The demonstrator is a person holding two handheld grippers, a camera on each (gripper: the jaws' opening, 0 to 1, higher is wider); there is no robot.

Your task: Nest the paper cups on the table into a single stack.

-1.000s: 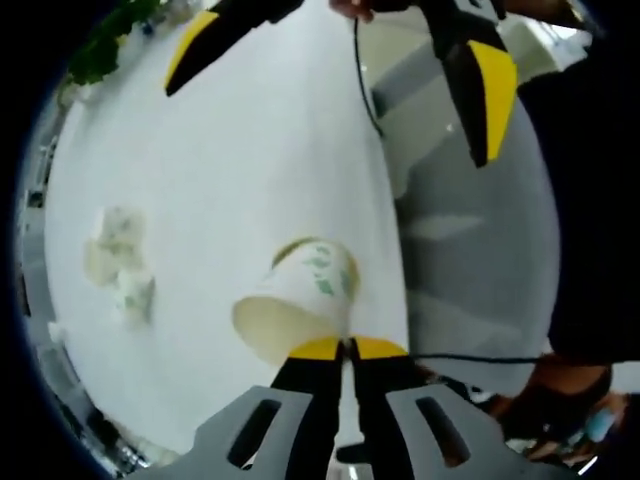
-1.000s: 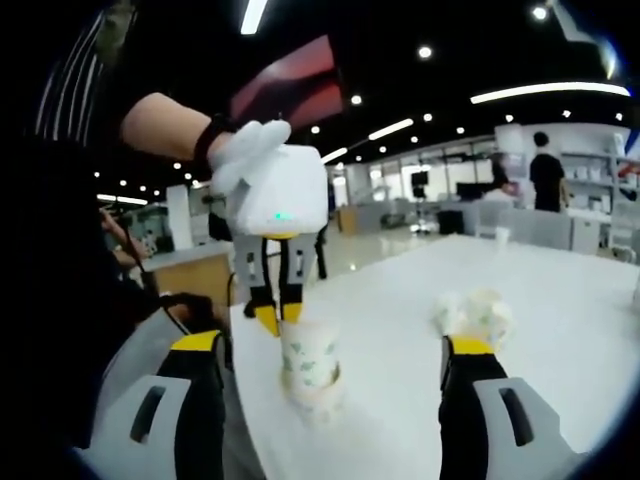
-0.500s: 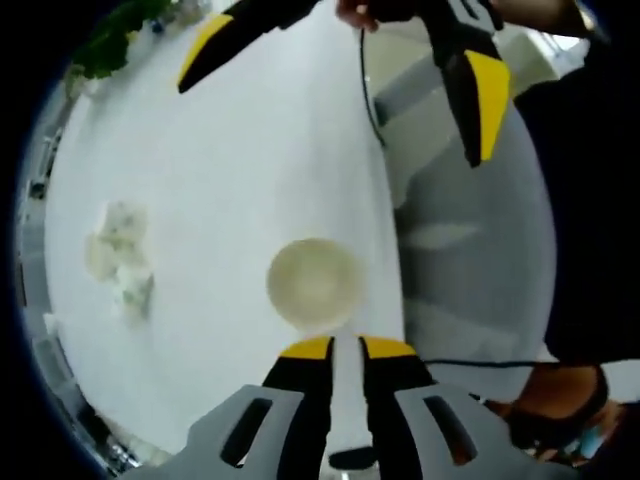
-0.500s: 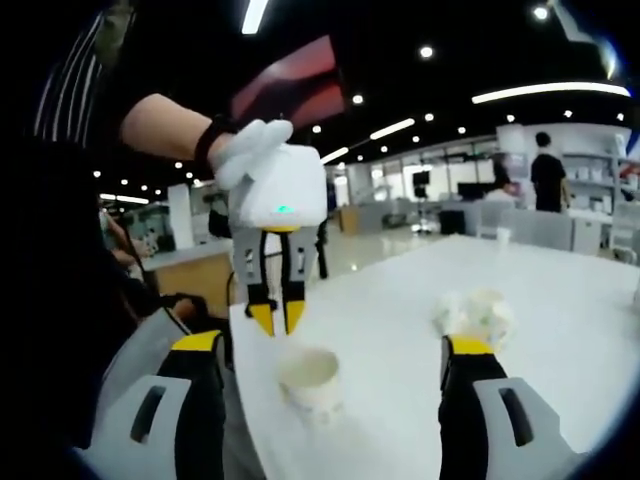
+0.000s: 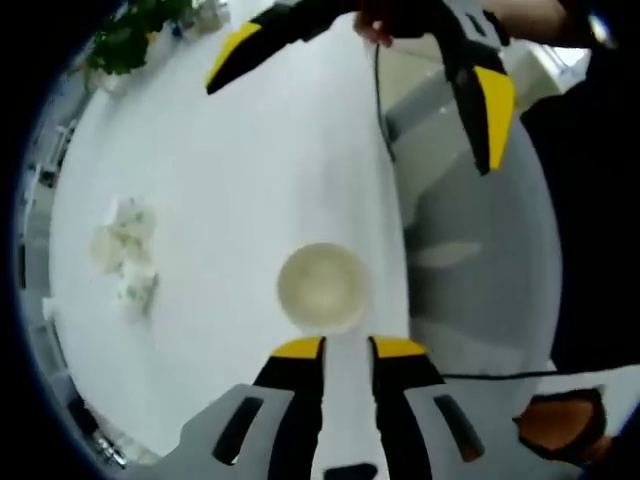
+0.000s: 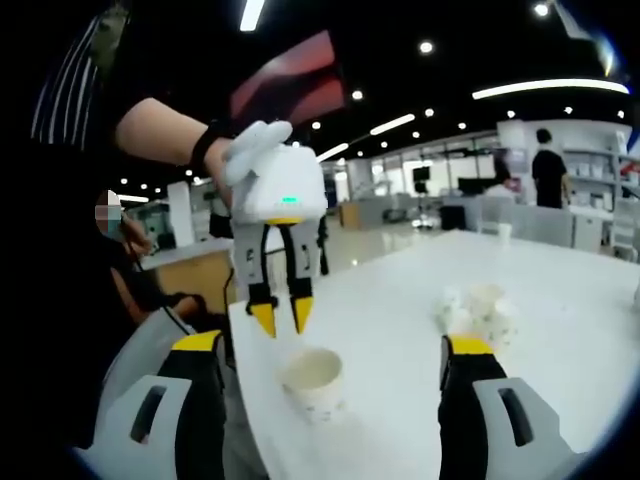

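Cup [image 5: 321,288], paper: light, crushable; pinch rim at 6 o'clock. Left tongs [image 5: 348,347] slightly apart; right tongs [image 6: 330,350] wide apart.

I see a large open hall with a dark ceiling [image 6: 420,20] carrying spot lights and long strip lights [image 6: 545,90]. A white table [image 6: 560,300] runs ahead; beyond it stand white shelves [image 6: 600,190]. A green plant [image 5: 130,40] sits at the table's far edge, beside grey floor [image 5: 470,270].
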